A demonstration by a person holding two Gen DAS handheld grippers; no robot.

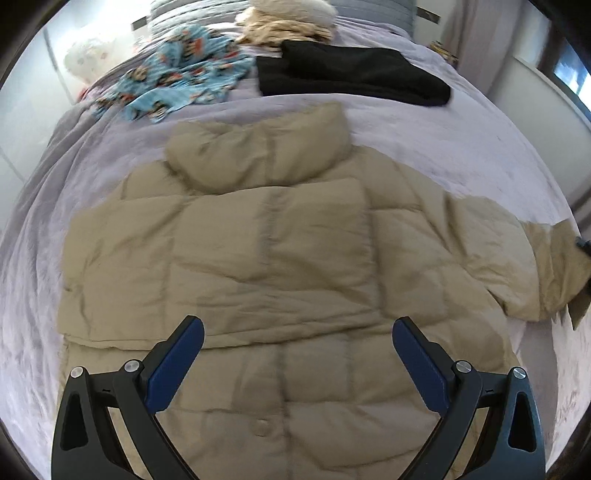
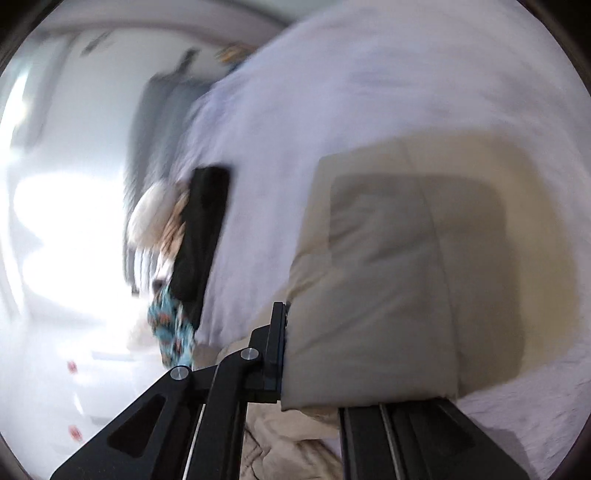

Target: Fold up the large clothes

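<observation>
A tan puffer jacket [image 1: 258, 251] lies spread flat on the lilac bedspread [image 1: 443, 147], collar toward the far side. In the left wrist view my left gripper [image 1: 298, 326] hovers over the jacket's lower middle, its blue pads wide apart with nothing between them. The jacket's sleeve [image 1: 535, 266] stretches out to the right. In the blurred right wrist view my right gripper [image 2: 290, 325] is shut on that sleeve [image 2: 388, 277] near its end. The cloth is lifted and drapes over the right finger, hiding it.
A folded black garment [image 1: 351, 77] lies beyond the collar, with a blue patterned cloth [image 1: 177, 81] to its left and a beige pile [image 1: 284, 26] behind. A white plush [image 1: 88, 59] sits at the bed's far left. Bare bedspread surrounds the jacket.
</observation>
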